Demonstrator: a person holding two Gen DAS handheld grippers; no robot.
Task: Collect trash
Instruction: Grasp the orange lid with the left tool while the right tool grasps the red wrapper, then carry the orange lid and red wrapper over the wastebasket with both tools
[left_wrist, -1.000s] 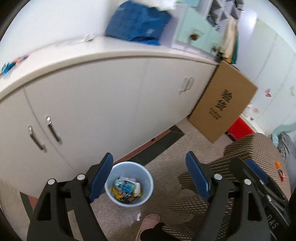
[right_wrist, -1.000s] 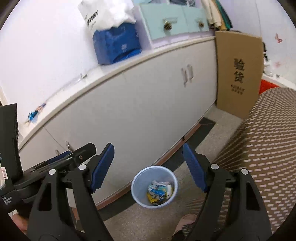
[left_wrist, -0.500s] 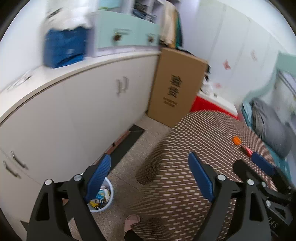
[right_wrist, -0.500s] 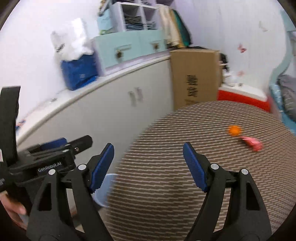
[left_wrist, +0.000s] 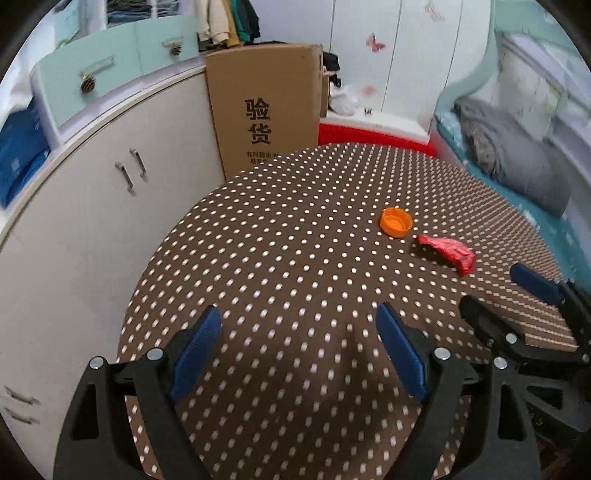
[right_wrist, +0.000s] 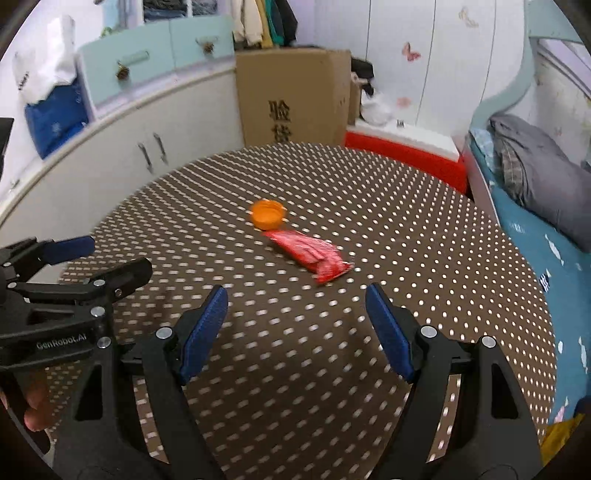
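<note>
Left wrist view: left gripper low in frame, jaws wide apart, just opened a little further, nothing between them. Orange cap and red wrapper right of centre on dotted tablecloth.

Right wrist view: right gripper wide open, empty. Cap at centre, wrapper just below-right, beside it.

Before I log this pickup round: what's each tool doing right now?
Left tool: open, empty.
Right tool: open, empty.
</note>
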